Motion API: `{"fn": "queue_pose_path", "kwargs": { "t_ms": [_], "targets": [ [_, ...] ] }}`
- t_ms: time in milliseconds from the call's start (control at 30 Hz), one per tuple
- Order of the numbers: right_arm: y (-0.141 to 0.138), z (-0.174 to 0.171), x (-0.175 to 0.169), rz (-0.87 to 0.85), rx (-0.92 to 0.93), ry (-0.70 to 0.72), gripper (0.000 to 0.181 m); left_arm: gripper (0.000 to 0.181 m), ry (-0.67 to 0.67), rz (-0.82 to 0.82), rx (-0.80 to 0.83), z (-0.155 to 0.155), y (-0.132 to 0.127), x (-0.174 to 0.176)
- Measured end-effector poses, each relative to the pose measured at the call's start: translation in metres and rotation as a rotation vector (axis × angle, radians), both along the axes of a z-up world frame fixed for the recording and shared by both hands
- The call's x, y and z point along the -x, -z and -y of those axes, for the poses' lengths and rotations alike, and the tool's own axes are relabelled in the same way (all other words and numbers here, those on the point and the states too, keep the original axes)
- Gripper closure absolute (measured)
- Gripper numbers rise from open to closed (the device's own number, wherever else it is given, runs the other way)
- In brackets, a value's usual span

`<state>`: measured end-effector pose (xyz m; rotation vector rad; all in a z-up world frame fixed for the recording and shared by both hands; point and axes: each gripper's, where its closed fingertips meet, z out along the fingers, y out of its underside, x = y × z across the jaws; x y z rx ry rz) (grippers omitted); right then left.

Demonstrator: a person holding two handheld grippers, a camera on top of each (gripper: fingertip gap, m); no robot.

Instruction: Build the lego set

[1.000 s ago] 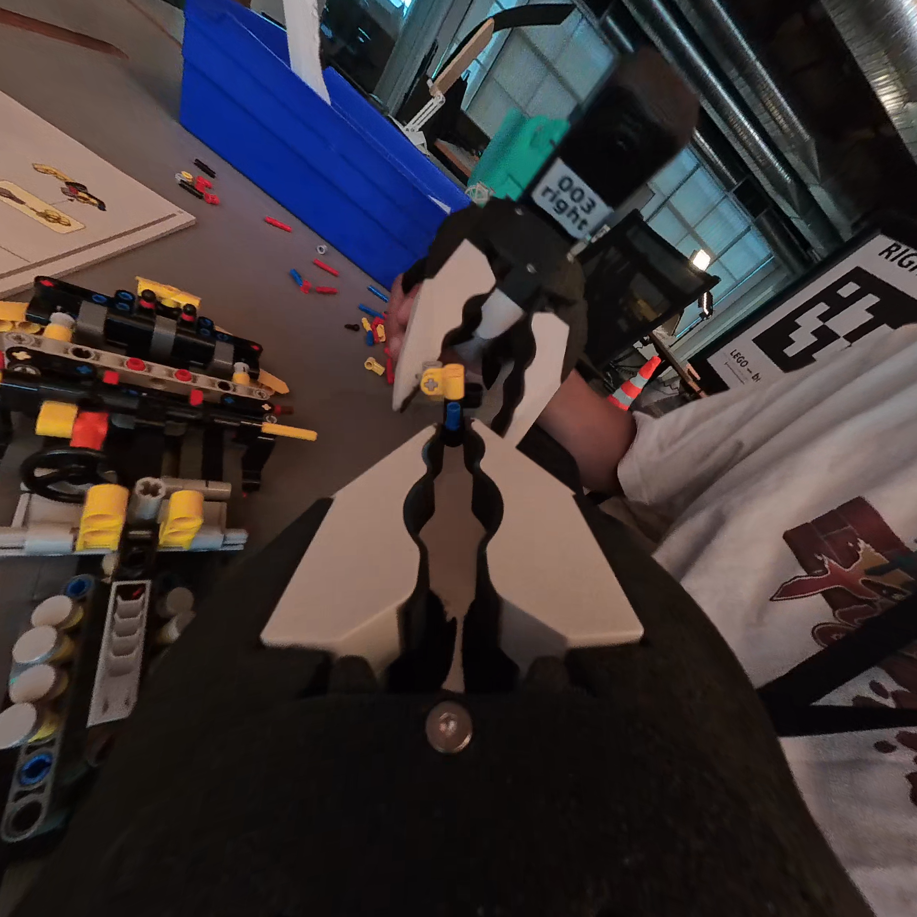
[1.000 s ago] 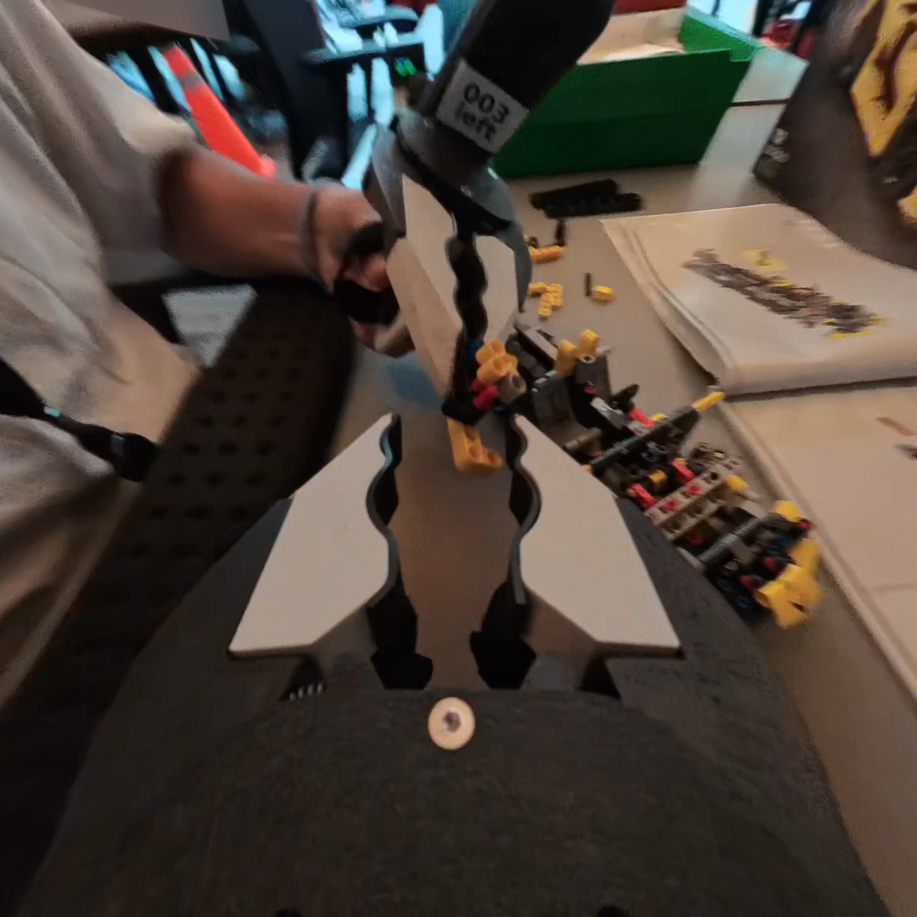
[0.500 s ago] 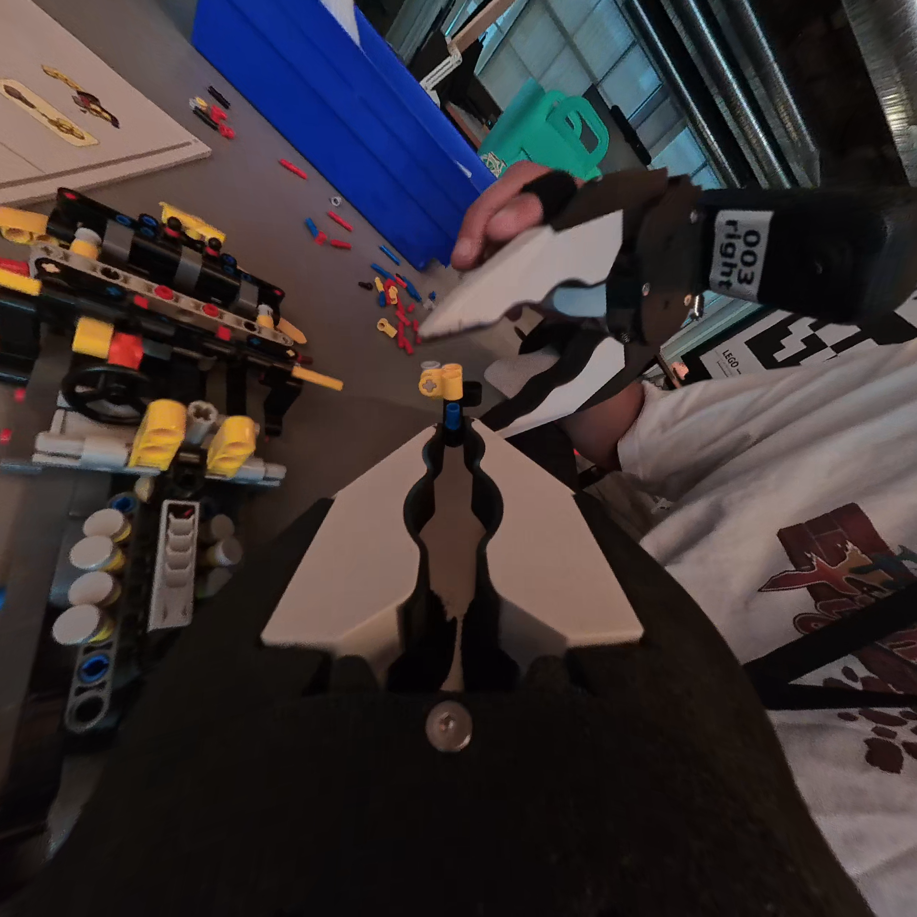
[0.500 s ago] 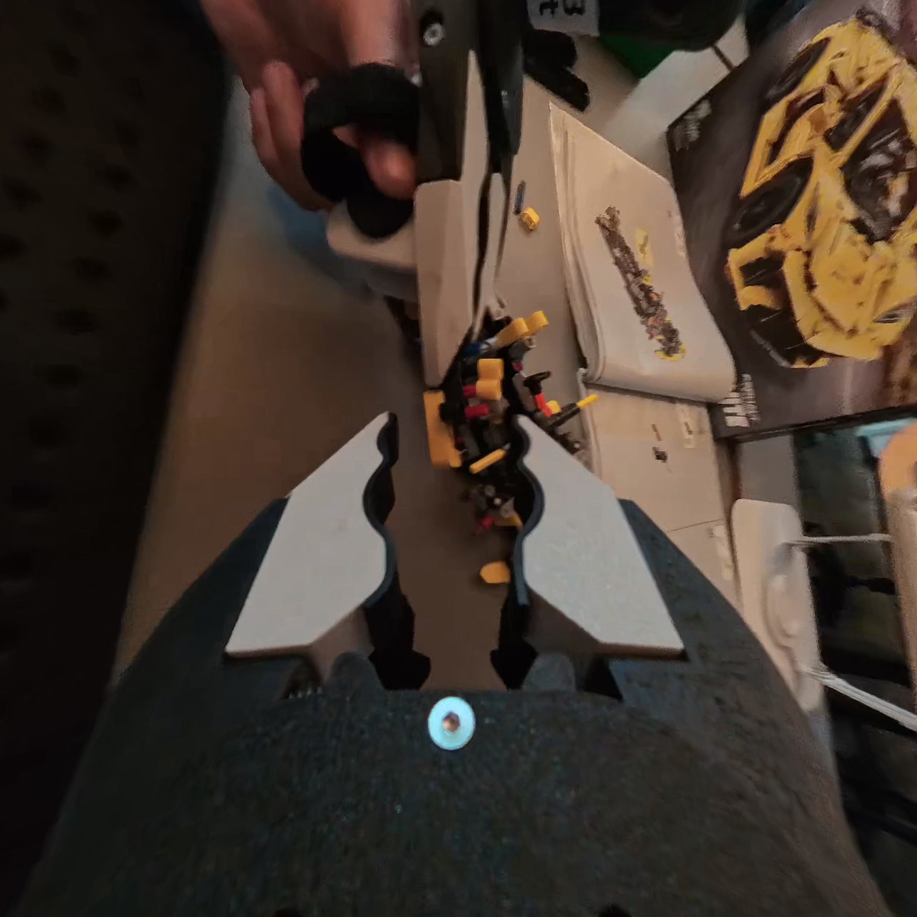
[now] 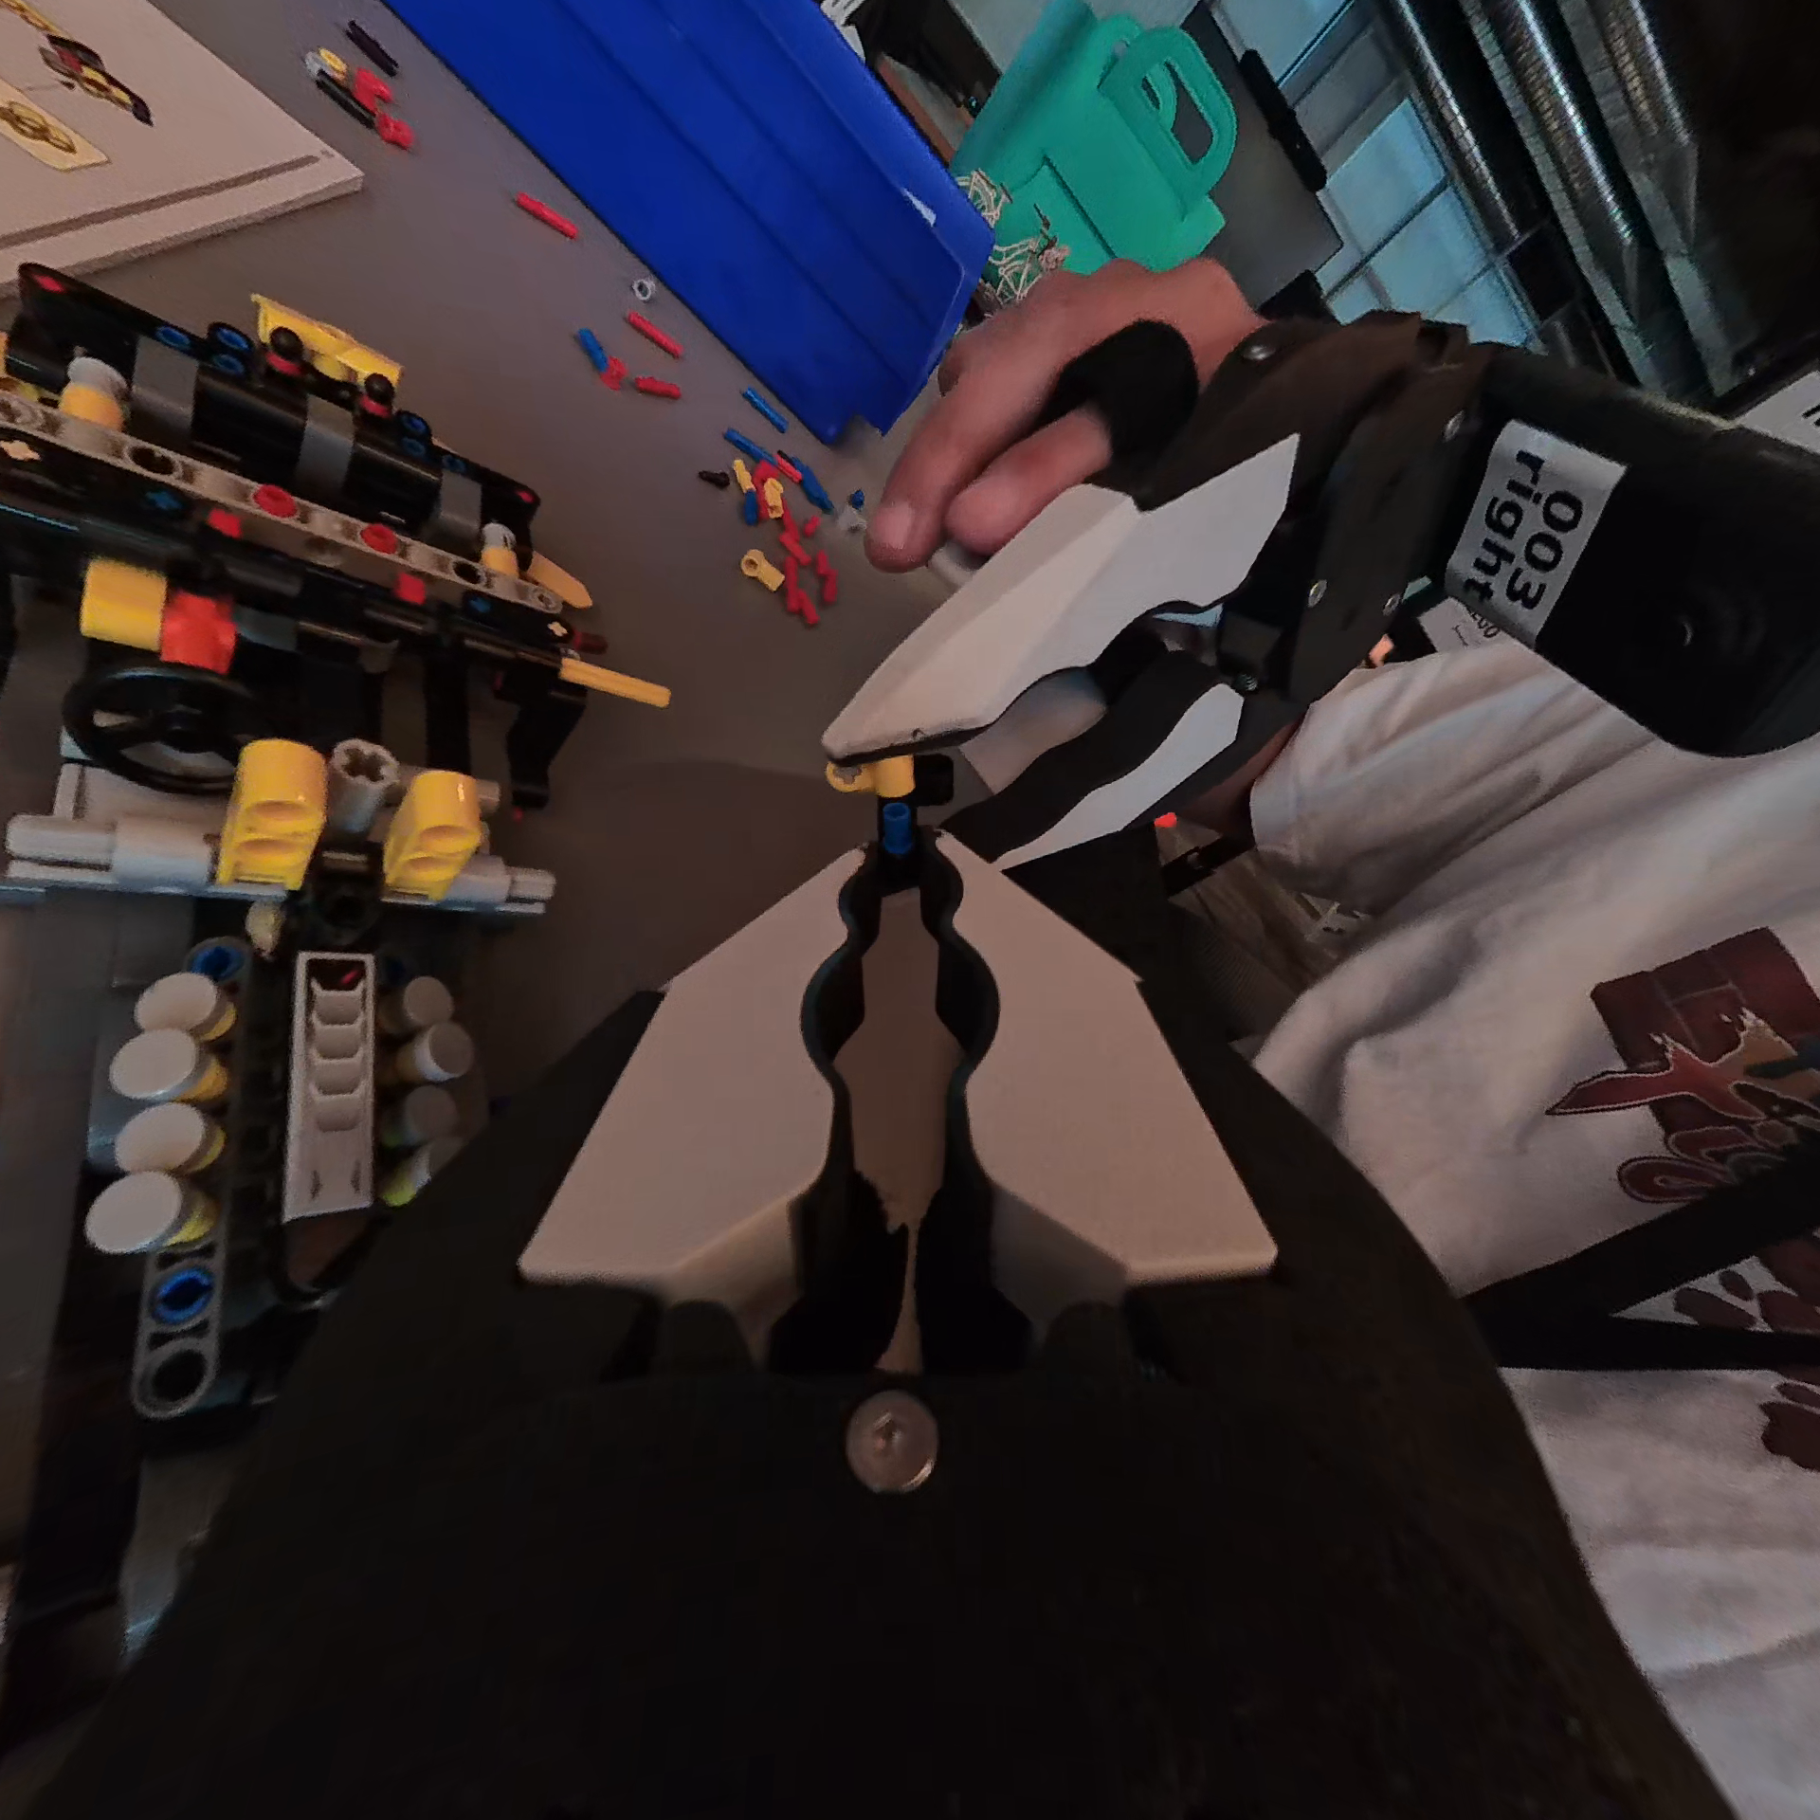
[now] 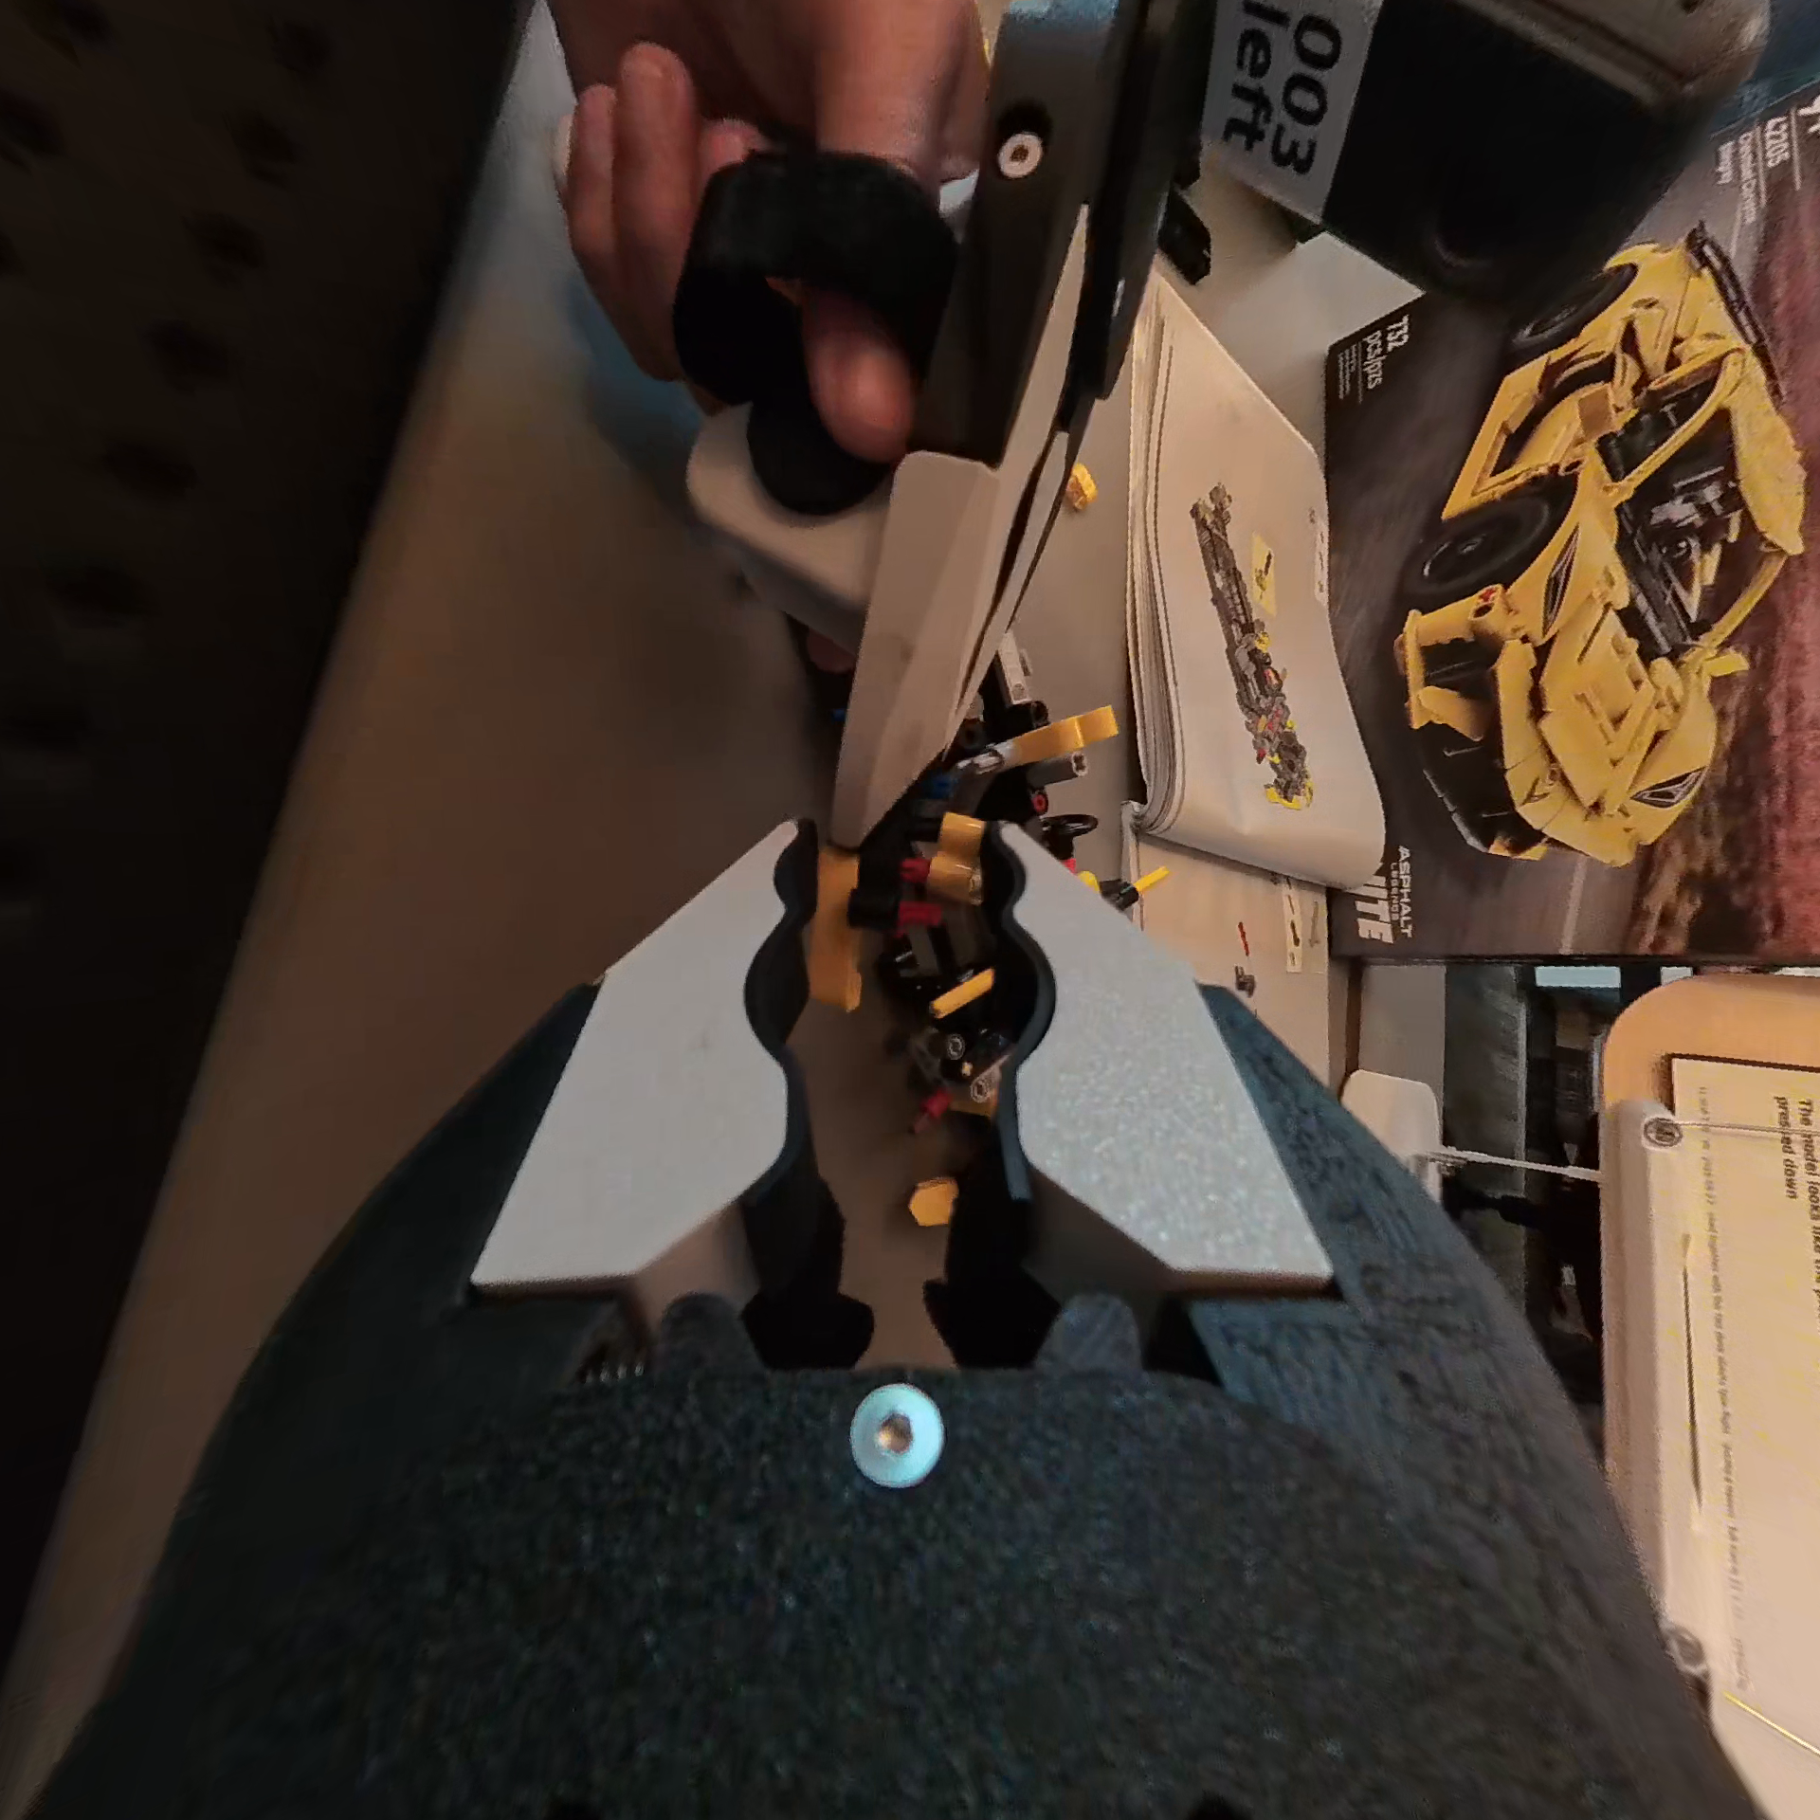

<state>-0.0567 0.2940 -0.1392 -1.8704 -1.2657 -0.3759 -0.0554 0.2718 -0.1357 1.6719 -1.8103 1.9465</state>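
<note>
Table (image 5: 630, 709): grey, half-built model (image 5: 276, 611) on it.
L gripper (image 5: 894, 855): pinching blue pin (image 5: 894, 827) w/ yellow connector (image 5: 872, 778), right of model.
R gripper (image 6: 901, 837): jaws apart, one finger (image 5: 995, 630) on connector.

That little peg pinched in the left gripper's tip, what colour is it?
Blue peg, carrying a yellow connector on top; the left wrist view shows it best.

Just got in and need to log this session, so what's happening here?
A person is building a Lego car with two handheld grippers. The left gripper is shut on a blue pin capped by a small yellow connector. The right gripper, open, presses one finger's side onto that connector. The partly built chassis lies on the table.
</note>
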Motion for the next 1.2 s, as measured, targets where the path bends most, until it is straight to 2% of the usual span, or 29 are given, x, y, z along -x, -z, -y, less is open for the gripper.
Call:
{"fn": "queue_pose_path", "kwargs": {
  "t_ms": [400,567,633,700,833,867,1033,1100,1200],
  "targets": [
    [-0.001,-0.002,0.0,-0.044,-0.005,-0.021,0.151,0.174,0.009,0.019,-0.04,-0.001,0.0,-0.001],
    [-0.033,-0.017,-0.01,-0.273,-0.142,0.076,0.15,0.17,-0.103,0.138,0.099,-0.018,-0.033,-0.008],
    [-0.044,-0.022,-0.016,-0.324,-0.222,0.13,0.15,0.157,-0.152,0.157,0.13,-0.03,-0.038,-0.009],
    [-0.049,-0.024,-0.017,-0.368,-0.274,0.17,0.15,0.157,-0.155,0.172,0.142,-0.031,-0.041,-0.009],
    [-0.042,-0.026,-0.016,-0.285,-0.31,0.21,0.15,0.159,-0.156,0.187,0.114,-0.028,-0.041,-0.01],
    [-0.041,-0.026,-0.013,-0.29,-0.303,0.213,0.15,0.168,-0.154,0.187,0.121,-0.028,-0.041,-0.01],
    [-0.033,-0.027,-0.004,-0.25,-0.294,0.222,0.149,0.173,-0.16,0.171,0.076,-0.027,-0.035,-0.011],
    [-0.027,-0.027,-0.004,-0.323,-0.24,0.228,0.149,0.173,-0.168,0.155,0.051,-0.03,-0.031,-0.011],
    [-0.029,-0.022,-0.008,-0.448,-0.187,0.228,0.132,0.173,-0.17,0.154,0.081,-0.034,-0.033,-0.01]
  ]
}}
